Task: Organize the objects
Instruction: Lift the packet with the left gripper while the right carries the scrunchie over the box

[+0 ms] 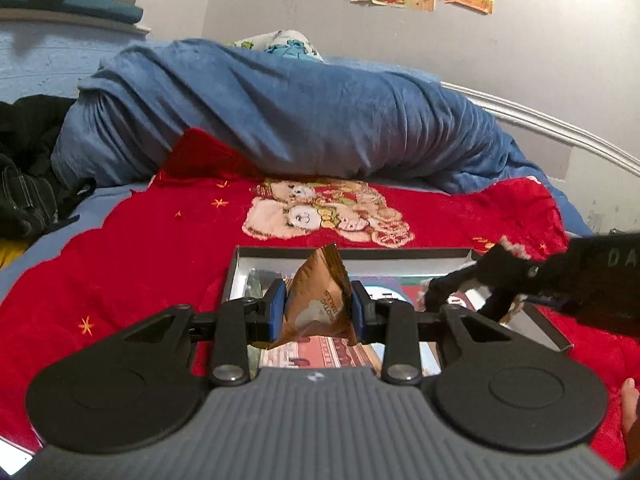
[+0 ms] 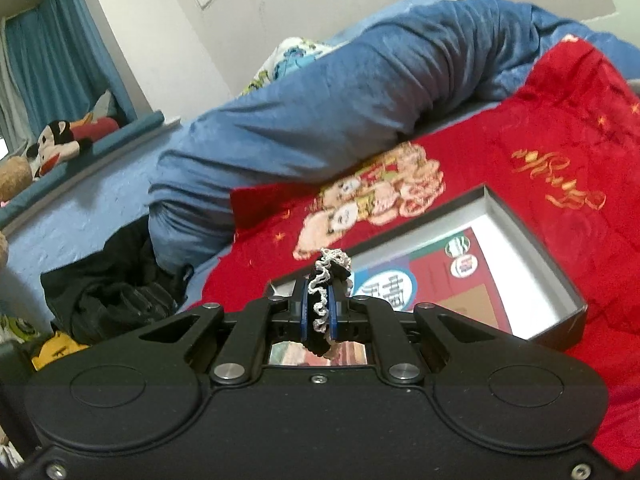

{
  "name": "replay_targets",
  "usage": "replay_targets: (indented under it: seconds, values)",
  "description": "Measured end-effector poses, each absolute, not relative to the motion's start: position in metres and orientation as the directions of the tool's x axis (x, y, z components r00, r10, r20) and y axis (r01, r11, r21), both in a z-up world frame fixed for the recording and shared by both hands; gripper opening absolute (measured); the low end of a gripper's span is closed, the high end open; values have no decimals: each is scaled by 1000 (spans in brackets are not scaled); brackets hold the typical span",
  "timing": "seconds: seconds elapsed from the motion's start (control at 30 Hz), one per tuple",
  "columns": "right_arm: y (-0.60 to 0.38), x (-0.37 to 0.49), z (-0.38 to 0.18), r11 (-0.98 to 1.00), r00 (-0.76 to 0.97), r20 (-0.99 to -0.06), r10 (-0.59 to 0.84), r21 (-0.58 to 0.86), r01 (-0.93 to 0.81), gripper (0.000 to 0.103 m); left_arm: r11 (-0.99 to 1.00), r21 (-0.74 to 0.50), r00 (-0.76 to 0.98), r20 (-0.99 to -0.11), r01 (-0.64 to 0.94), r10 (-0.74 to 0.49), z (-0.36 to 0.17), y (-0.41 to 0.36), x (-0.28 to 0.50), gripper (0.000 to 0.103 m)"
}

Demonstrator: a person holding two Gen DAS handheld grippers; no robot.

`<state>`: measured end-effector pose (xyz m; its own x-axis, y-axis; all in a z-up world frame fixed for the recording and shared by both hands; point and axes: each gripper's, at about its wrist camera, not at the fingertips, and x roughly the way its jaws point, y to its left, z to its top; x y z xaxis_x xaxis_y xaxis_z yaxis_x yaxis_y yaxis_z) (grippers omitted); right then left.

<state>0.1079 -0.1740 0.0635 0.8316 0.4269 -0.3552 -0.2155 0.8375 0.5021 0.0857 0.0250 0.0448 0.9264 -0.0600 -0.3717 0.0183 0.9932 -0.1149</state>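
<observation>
Bed [image 1: 132,280], red bear-print blanket on top, rolled blue duvet [image 1: 280,120] across the far side. No counter here; everything sits on the bed.

Open shallow box [image 2: 532,248], dark outside, white walls, lies on the blanket just ahead of and below both grippers. Long axis runs left-right in the left wrist view; in the right wrist view it slants off to the far right. Key relation: both payloads hang over the box's near half, so my read is the next move is a short drop straight down, no lateral travel needed. Neither hand clearly nearer; both are at the near edge, right one at the box's right part.

Left gripper [image 1: 318,306]: clamped on a brown snack packet [image 1: 320,296], packet standing upright between the blue pads, tip pointing up and far.

Right gripper [image 2: 319,308]: squeezed fully closed on a small black fabric piece with white curly trim [image 2: 320,300], possibly a scrunchie, can't confirm. It's also visible in the left wrist view, coming in from the right.

Writing: packet reads "…OTIC BALLS", upside down, first letters cut off. Box liner has printed graphics with large Chinese characters in a white circle, plus round logos, too small to read. "DA…" moulded on the right gripper body. Wall certificates illegible.
</observation>
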Motion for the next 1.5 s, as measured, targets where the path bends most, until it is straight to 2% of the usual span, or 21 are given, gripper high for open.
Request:
replay_targets:
  seconds: [0.27,0.63,0.93,1.5]
  values:
    - [-175,119,29,819,808,-373,456,530,-217,11,997,-81,914,-402,15,-46,31,15,85,38]
    - [-168,123,13,810,780,-398,482,541,-225,11,998,-67,894,-448,-10,-21,19,15,90,39]
    - [-169,123,7,810,767,-420,486,547,-213,11,999,-35,882,-471,-18,-1,14,11,92,39]
    - [-159,122,10,827,756,-466,459,534,-173,11,998,-60,851,-524,-37,0,8,19,98,40]
